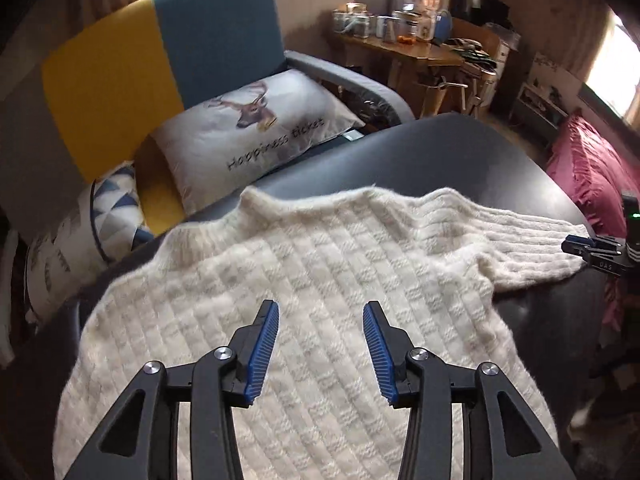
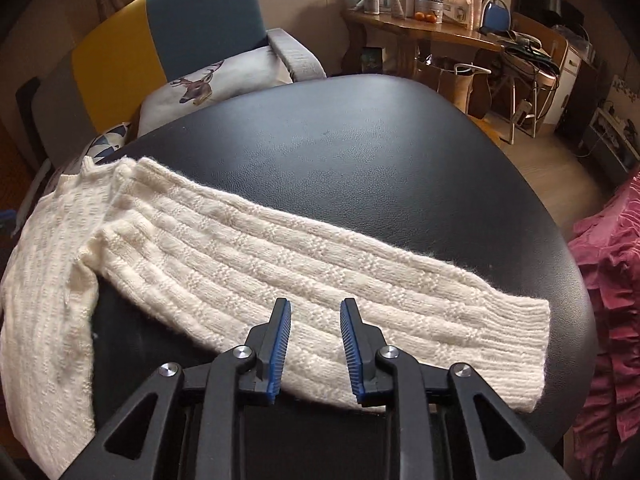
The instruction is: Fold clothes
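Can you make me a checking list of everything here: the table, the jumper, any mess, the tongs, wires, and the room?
Surface: dark round table, mostly bare.
Job's things: one cream knitted sweater lying flat, not yet folded; its sleeve stretches out sideways across the table.
Clutter: nothing seen on the table besides the sweater.
Grippers: left tongs open over the sweater's body; right tongs open over the sleeve, holding nothing.
Cables: none on the table; some tangled on the far desk.
Surroundings: yellow and blue armchair with a deer cushion, wooden desk with jars, pink ruffled fabric.
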`<control>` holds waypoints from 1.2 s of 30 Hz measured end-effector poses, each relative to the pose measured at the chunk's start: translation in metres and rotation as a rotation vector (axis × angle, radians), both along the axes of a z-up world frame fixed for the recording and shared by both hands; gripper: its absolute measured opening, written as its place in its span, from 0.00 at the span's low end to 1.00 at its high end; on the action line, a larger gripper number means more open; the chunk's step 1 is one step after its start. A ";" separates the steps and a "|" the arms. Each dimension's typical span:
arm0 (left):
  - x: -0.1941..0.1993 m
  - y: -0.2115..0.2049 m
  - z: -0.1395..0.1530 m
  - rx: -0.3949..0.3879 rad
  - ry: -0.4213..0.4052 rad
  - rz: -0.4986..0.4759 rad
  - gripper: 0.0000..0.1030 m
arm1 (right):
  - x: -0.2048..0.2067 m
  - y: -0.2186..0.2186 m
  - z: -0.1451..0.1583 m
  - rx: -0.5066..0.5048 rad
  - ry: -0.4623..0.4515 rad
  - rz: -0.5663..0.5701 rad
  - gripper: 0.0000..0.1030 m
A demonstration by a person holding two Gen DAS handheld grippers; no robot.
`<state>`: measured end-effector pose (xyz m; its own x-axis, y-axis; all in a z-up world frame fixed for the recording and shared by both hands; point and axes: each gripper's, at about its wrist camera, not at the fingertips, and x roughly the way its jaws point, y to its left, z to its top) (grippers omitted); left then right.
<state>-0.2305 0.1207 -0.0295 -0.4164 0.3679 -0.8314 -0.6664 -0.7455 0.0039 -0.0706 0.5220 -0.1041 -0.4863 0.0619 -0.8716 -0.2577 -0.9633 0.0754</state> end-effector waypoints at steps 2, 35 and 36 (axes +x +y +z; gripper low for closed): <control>-0.006 0.038 0.000 -0.045 0.037 -0.110 0.58 | -0.002 0.000 -0.003 0.051 -0.042 0.038 0.29; -0.044 0.224 -0.088 -0.095 0.055 -0.212 0.22 | -0.002 0.042 -0.025 0.292 -0.162 -0.030 0.36; -0.048 0.213 -0.080 -0.040 0.007 -0.197 0.23 | -0.001 0.044 -0.025 0.284 -0.161 -0.036 0.36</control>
